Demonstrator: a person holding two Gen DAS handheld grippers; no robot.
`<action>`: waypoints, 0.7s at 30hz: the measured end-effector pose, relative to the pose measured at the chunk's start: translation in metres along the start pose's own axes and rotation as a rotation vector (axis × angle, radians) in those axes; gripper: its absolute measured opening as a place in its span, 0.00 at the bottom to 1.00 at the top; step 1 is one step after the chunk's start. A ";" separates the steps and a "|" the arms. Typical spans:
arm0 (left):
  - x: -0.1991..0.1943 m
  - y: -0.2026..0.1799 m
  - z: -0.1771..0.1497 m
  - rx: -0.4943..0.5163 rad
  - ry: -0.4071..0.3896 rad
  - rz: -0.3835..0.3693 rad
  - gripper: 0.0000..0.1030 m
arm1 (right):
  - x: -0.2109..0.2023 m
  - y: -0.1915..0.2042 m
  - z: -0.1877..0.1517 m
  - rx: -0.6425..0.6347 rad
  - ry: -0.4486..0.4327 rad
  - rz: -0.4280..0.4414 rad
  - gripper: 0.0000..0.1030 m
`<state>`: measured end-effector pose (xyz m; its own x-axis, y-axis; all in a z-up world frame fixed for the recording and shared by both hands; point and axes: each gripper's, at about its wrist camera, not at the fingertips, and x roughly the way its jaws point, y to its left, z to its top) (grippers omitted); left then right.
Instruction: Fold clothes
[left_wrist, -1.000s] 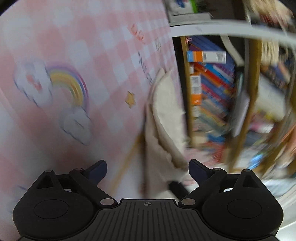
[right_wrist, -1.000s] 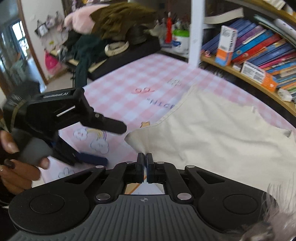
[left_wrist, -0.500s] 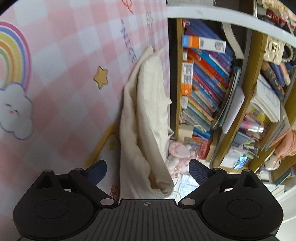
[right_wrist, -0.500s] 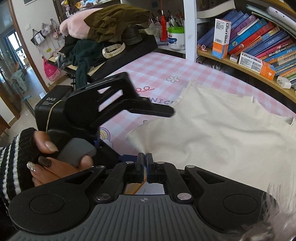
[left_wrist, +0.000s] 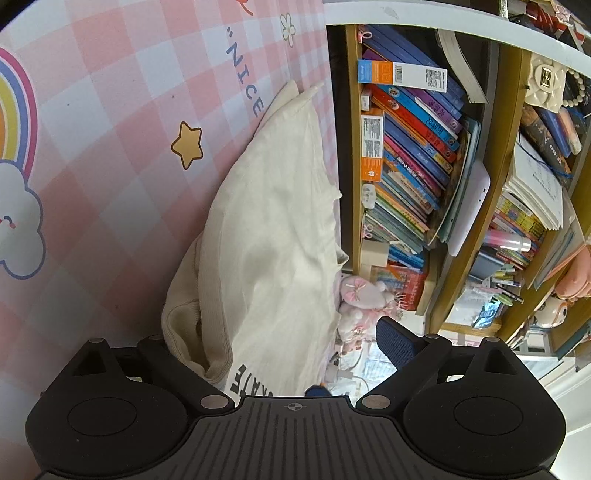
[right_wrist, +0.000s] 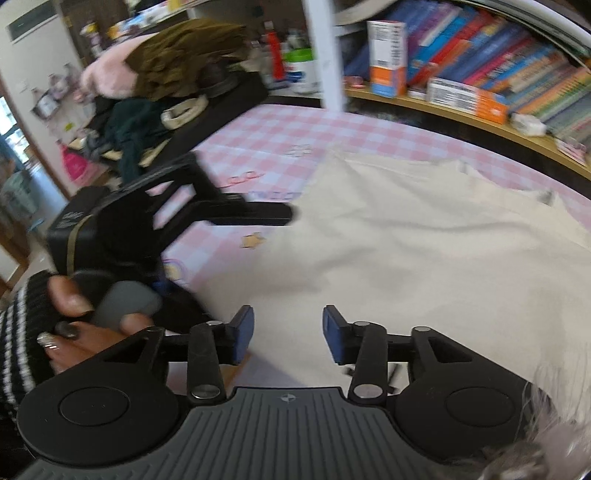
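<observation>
A cream garment (right_wrist: 406, 251) lies folded on the pink checked table cover (right_wrist: 280, 129). In the left wrist view the garment (left_wrist: 273, 229) runs between my left gripper's wide-open jaws; its cuff and dark lettering lie over the left finger and hide it. The blue right fingertip (left_wrist: 395, 341) shows. My left gripper (left_wrist: 284, 343) also shows in the right wrist view (right_wrist: 221, 218), held by a hand in a striped sleeve, at the garment's left edge. My right gripper (right_wrist: 288, 332) is open just above the garment's near edge, holding nothing.
A bookshelf (left_wrist: 413, 155) full of books stands along the table's far side. A pile of dark and pink clothes (right_wrist: 159, 77) sits at the table's far left end. A pink plush toy (left_wrist: 362, 295) lies beyond the table edge.
My right gripper was shut and has opened. My left gripper has moved in over the garment's left edge, and the cloth now lies between its jaws.
</observation>
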<state>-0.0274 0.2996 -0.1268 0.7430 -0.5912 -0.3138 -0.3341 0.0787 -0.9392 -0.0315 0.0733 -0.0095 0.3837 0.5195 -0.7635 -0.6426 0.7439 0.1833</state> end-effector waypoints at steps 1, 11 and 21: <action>0.000 0.000 0.000 0.000 0.000 -0.001 0.93 | -0.001 -0.005 0.000 0.015 -0.001 -0.018 0.46; 0.001 0.003 0.000 0.008 0.002 -0.012 0.93 | 0.001 -0.057 0.002 0.096 0.032 -0.211 0.66; 0.003 0.000 -0.001 0.049 0.008 0.013 0.88 | 0.011 -0.092 0.019 0.124 0.089 -0.327 0.72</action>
<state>-0.0255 0.2974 -0.1276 0.7340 -0.5964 -0.3250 -0.3147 0.1254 -0.9409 0.0444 0.0192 -0.0229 0.4932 0.2111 -0.8439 -0.4083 0.9128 -0.0103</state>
